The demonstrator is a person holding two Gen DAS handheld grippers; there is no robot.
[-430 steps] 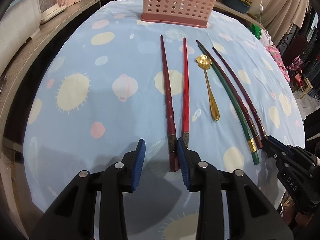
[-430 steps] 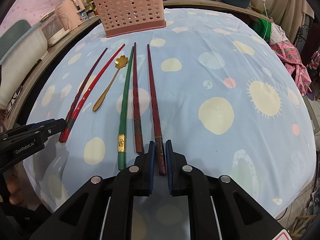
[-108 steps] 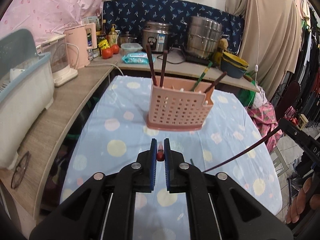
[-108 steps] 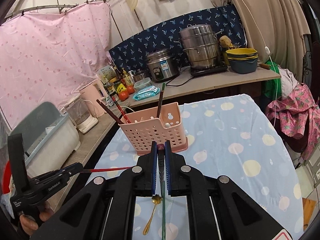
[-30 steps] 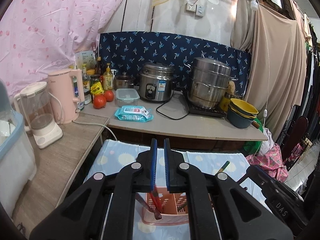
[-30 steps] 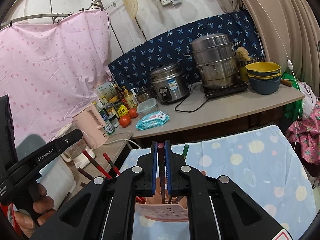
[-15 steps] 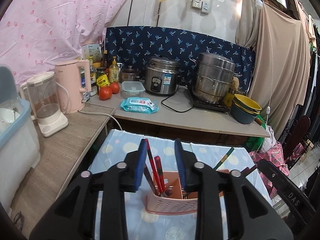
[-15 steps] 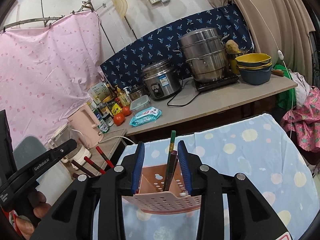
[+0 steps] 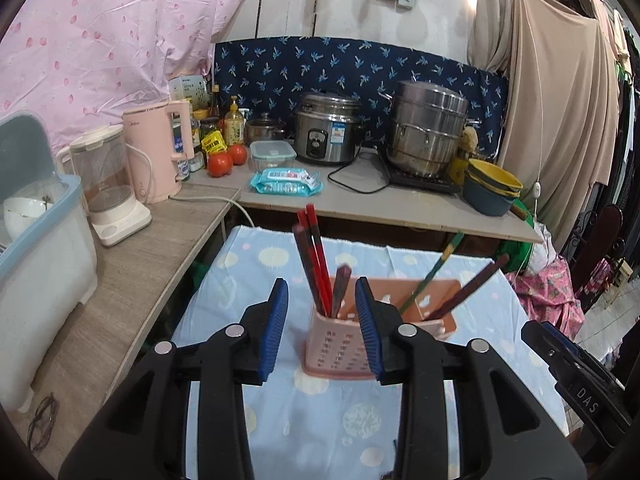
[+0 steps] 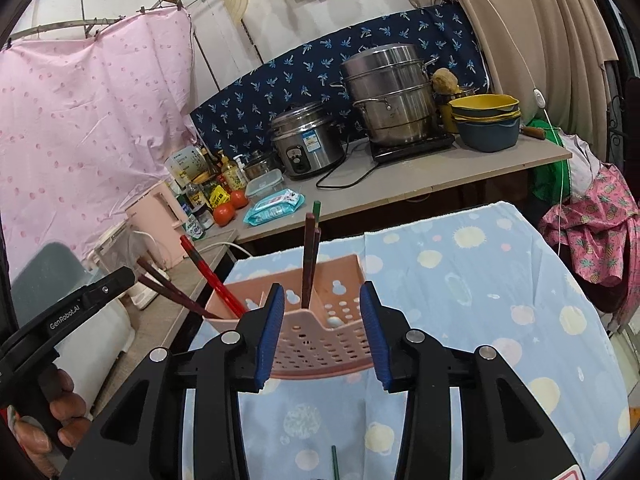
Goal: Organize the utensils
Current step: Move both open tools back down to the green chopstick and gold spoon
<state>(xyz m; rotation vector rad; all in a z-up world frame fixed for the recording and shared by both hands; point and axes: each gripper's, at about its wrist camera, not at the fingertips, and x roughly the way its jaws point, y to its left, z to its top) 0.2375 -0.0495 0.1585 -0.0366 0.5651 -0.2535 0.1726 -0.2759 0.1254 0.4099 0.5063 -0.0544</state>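
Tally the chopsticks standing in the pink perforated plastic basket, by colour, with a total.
Bright red chopstick: 1
Green chopstick: 1
Dark brown chopsticks: 4
Total: 6

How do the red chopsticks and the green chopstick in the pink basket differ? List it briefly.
Colour: the red chopsticks are bright red; the green chopstick is dark green.
Tilt: the red chopsticks stand steep, leaning slightly left; the green chopstick slants far to the right.
Place: the red chopsticks sit at the left end of the pink basket, the green chopstick further right.
Both stand loose inside it, ungripped.
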